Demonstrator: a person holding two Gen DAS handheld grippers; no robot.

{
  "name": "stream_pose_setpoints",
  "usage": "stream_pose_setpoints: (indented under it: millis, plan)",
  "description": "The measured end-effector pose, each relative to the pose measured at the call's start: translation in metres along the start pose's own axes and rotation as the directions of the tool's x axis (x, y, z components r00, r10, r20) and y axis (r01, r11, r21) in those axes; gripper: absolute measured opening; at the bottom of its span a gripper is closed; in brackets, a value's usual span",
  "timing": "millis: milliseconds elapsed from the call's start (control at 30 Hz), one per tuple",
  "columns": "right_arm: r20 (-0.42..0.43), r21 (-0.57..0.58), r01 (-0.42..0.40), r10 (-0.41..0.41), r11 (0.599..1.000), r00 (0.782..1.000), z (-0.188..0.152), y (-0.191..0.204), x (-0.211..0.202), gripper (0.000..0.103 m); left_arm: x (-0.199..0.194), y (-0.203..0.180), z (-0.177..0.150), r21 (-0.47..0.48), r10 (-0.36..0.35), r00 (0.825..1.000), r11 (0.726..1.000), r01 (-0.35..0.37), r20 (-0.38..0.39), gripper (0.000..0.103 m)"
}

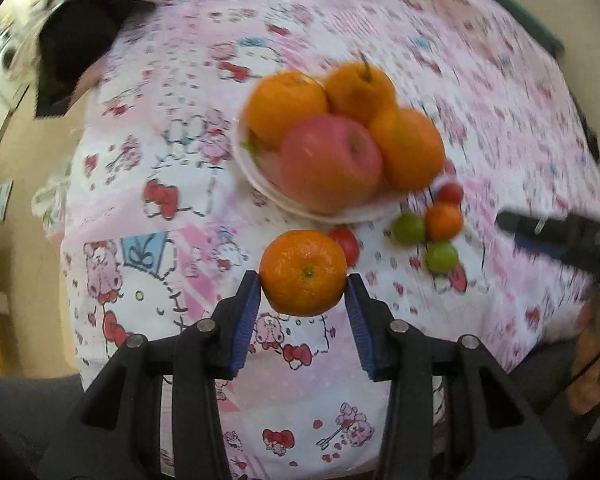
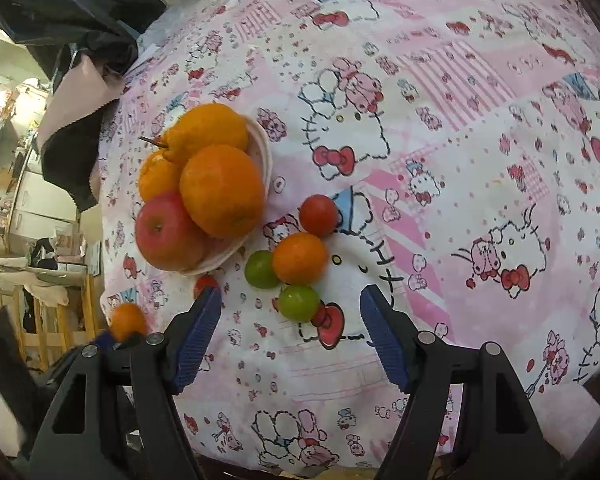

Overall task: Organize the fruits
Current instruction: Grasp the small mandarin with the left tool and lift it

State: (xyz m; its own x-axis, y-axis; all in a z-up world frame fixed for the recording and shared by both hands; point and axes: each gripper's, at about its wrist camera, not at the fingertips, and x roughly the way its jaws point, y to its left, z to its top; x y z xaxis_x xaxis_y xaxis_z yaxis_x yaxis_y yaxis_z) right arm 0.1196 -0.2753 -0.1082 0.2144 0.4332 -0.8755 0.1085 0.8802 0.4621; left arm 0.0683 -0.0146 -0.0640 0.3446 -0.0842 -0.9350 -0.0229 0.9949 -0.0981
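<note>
The left gripper (image 1: 305,280) clamps a mandarin (image 1: 303,273) near the full bowl (image 1: 260,176). Only the right wrist view shows the right gripper (image 2: 291,304) gaping empty over a green lime (image 2: 299,303).

In the left wrist view, motion blur smears the patterned cloth (image 1: 480,60) along the far and right side. The white bowl (image 1: 256,176) is mostly hidden under its fruit, and a red fruit (image 1: 346,242) sits half hidden behind the mandarin (image 1: 303,272). The right tool (image 1: 560,236) is cut off by the picture's edge. In the right wrist view, the left tool (image 2: 108,340) is largely hidden, and the room at left is too cluttered to tell apart.
</note>
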Motion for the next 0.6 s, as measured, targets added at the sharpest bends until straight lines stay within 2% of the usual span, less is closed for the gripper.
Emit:
stream_pose_setpoints:
  millis: [67,167,300,400,600]
  plan:
    - [-0.058,0.029,0.017,-0.016,0.999,0.998,-0.002,-0.006,0.016,0.075,-0.001,0.006,-0.001,-0.036,0.021,1.000,0.999,-0.020,0.017,0.039]
    - [-0.076,0.033,0.033,-0.030,0.999,0.997,-0.001,-0.006,0.026,0.075,0.001,0.011,0.002,-0.067,0.053,0.998,0.996,-0.052,0.020,0.039]
    - [-0.059,-0.023,0.058,-0.059,0.998,0.997,-0.002,0.005,0.030,0.075,0.002,0.019,0.007,-0.108,0.034,0.999,0.994,-0.034,0.006,0.039]
    - [-0.080,-0.051,0.080,-0.084,0.996,0.993,-0.003,0.011,0.038,0.074,-0.003,0.021,0.009,-0.121,0.034,0.999,0.992,-0.031,0.021,0.039]
    - [-0.128,-0.091,0.131,-0.142,0.987,0.982,-0.006,0.017,0.062,0.064,-0.008,0.026,0.017,-0.152,0.022,0.999,0.988,-0.018,0.030,0.039]
